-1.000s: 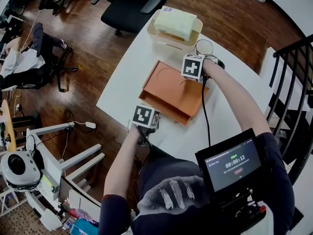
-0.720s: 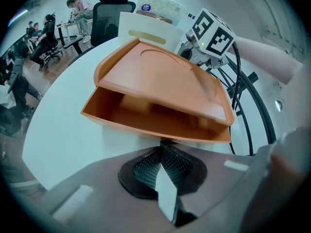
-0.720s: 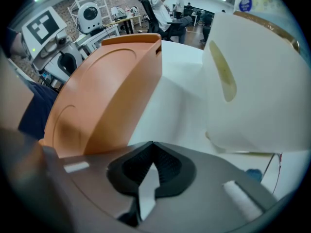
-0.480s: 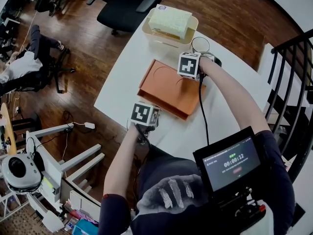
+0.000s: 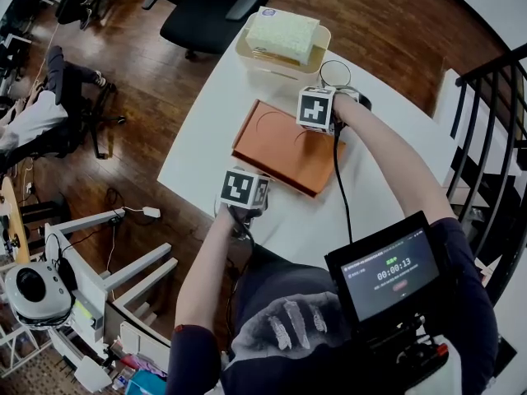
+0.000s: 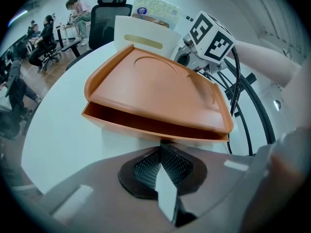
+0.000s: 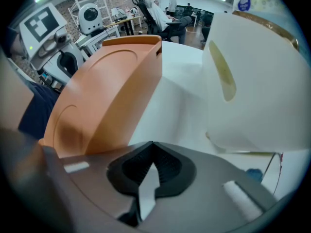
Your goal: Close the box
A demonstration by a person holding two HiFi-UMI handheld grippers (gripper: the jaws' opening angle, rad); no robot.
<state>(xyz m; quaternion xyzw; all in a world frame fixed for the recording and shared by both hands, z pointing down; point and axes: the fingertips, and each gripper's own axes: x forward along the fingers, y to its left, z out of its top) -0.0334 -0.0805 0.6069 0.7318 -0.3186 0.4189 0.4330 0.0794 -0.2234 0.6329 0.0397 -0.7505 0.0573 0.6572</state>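
At the lower centre of the head view the left hand-held gripper has its jaws pressed together on nothing; it sits just short of the near long edge of the orange box, whose long axis runs crosswise from upper left to lower right; in the left gripper view a dark slit shows under the lid, so the box looks not quite shut; the right hand-held gripper, jaws likewise together and empty, is at the box's far right corner and seems the nearer to press the lid down; the white desk is bare around them; a cream bin stands beyond; then an office chair on the wooden floor.
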